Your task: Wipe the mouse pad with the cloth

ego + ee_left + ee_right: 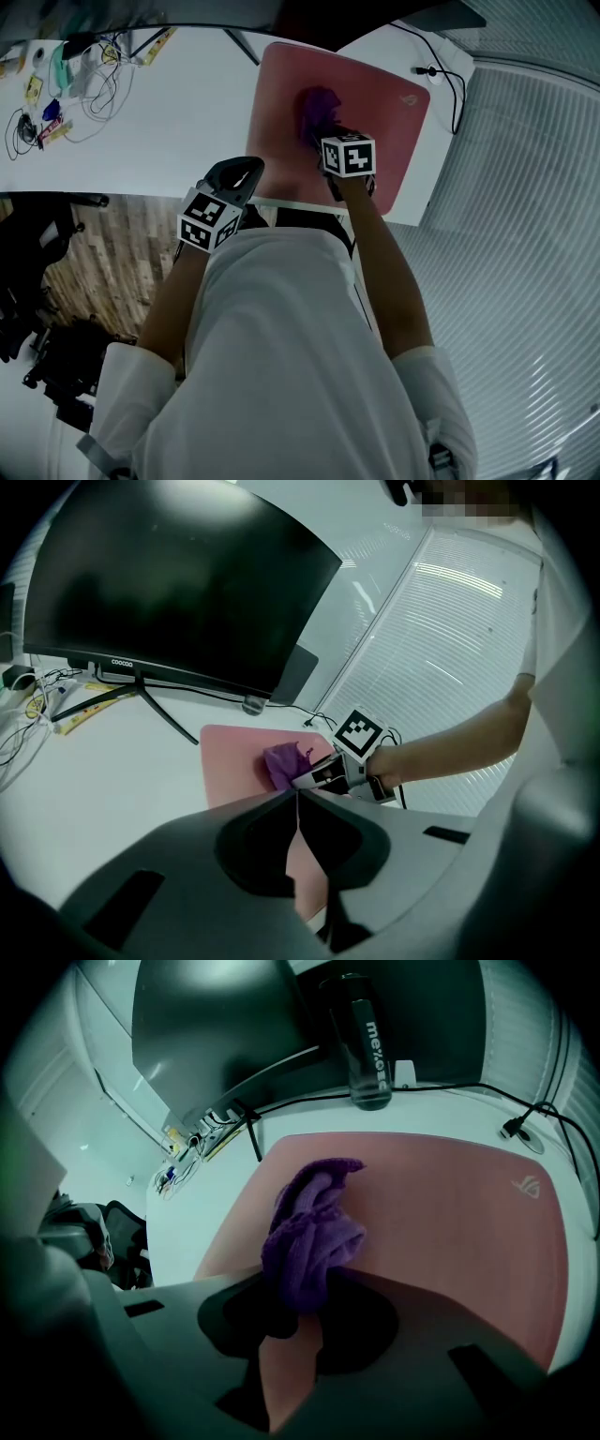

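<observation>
A pink mouse pad (375,103) (450,1232) (234,757) lies on the white desk's right part. A purple cloth (319,111) (309,1232) (283,763) rests bunched on the pad's middle. My right gripper (330,155) (305,1302) is shut on the cloth's near end and presses it onto the pad. My left gripper (246,173) (298,794) hovers at the desk's near edge, left of the pad, jaws shut with nothing between them.
A dark monitor (178,583) on a stand sits at the desk's back. A black bottle (366,1044) stands behind the pad. A cable (450,75) runs along the pad's far right. Loose wires and small items (56,94) clutter the left desk. A chair (37,272) stands left below.
</observation>
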A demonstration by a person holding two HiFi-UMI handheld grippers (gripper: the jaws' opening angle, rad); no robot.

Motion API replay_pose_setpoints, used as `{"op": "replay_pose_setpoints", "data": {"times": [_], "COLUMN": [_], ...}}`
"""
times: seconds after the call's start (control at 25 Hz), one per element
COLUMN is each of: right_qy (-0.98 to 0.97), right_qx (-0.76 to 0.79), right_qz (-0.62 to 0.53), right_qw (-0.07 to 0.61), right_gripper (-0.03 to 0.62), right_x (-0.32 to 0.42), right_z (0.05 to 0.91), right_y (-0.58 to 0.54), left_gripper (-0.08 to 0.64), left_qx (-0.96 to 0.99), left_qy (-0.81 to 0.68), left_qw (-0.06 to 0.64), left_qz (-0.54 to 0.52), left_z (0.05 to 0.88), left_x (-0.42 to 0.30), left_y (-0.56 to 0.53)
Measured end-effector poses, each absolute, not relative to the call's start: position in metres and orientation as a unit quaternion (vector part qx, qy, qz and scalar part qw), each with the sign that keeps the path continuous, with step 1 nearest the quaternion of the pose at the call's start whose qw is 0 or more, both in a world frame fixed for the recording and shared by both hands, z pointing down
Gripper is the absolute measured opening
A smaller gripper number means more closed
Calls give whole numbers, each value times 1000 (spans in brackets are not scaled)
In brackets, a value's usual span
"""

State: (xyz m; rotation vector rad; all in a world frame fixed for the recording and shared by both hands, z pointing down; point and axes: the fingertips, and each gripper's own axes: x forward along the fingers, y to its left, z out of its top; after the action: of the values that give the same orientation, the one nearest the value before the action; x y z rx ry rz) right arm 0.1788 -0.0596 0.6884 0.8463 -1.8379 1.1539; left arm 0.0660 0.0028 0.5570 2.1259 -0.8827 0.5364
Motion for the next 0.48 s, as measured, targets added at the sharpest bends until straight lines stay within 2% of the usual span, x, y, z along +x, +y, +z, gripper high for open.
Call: {"op": "replay_pose_setpoints", "data": {"times": [0.48], "right_qy": [-708], "right_qx": [359], "right_qz": [462], "right_qw": [396], "right_gripper": [114], "right_x": [252], "right_z": [692], "right_y": [-59], "left_gripper": [23], "left_qx": [839], "left_qy": [-342], "left_qw": [368], "left_qz": [207], "left_z": [553], "left_x": [113], "left_y": [-8]}}
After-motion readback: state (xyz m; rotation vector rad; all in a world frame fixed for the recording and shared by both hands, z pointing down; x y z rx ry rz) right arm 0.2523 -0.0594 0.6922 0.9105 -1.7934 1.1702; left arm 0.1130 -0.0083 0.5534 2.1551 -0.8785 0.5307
